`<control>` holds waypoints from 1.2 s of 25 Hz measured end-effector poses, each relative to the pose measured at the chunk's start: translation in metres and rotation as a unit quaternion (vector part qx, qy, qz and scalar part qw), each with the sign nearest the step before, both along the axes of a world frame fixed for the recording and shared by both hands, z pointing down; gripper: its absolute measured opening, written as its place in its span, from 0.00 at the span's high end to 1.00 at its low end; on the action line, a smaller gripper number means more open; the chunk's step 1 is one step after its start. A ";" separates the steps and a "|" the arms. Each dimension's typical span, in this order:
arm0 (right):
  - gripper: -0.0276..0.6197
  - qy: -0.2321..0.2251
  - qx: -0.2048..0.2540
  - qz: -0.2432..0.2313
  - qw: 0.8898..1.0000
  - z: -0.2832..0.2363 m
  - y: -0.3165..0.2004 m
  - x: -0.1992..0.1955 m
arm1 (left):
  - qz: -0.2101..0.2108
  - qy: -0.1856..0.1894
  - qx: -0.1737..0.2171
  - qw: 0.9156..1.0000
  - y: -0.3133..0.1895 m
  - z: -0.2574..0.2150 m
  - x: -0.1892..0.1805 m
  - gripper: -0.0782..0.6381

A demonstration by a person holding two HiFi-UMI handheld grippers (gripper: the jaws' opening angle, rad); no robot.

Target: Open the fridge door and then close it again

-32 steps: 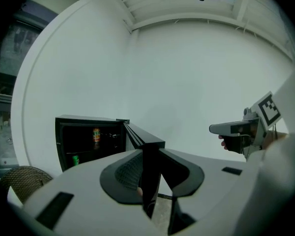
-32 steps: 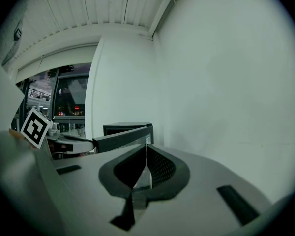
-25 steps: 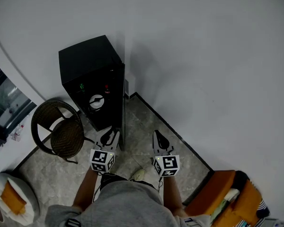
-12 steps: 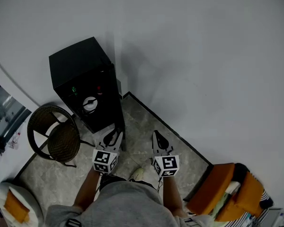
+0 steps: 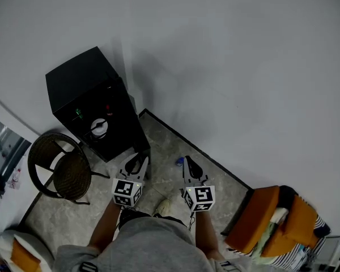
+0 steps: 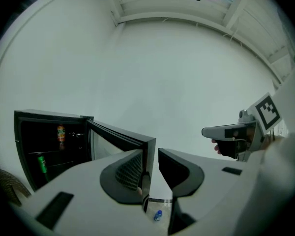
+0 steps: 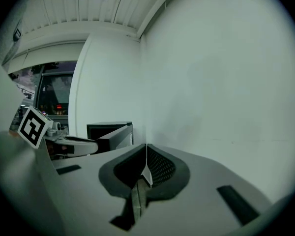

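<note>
While standing on a pale stone floor (image 5: 73, 220), holds two grippers out ahead of grey shorts (image 5: 153, 245) and a light shoe (image 5: 165, 207). Close by on the right, an orange cushioned seat (image 5: 260, 222).

Left gripper (image 6: 150, 154): fingers partly closed, pinching the free edge of the open fridge door (image 6: 106, 144) just below its top corner. Right gripper (image 7: 146, 154): fingers pressed tight together, empty, carried beside the left one and apart from the door.

Just past the fingertips, down on the floor near the dark skirting: a small blue bottle (image 5: 180, 161).

Beyond the door, backed against the white wall (image 5: 232, 67): the black fridge (image 5: 82, 89), cabinet gaping. Inside, an orange-labelled bottle (image 6: 61, 134) on an upper shelf, a green can (image 6: 41, 162) lower down. Left of the fridge in the head view, a dark wicker chair (image 5: 59, 171).
</note>
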State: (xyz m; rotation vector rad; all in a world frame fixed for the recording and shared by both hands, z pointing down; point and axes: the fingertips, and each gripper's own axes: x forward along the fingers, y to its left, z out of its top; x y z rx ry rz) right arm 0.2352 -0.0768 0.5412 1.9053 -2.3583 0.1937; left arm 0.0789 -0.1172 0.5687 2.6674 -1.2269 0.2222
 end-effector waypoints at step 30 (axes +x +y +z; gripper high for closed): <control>0.92 0.006 -0.006 0.107 0.994 0.003 0.034 0.083 | 0.065 0.006 -0.001 0.998 -0.026 0.003 0.085 0.75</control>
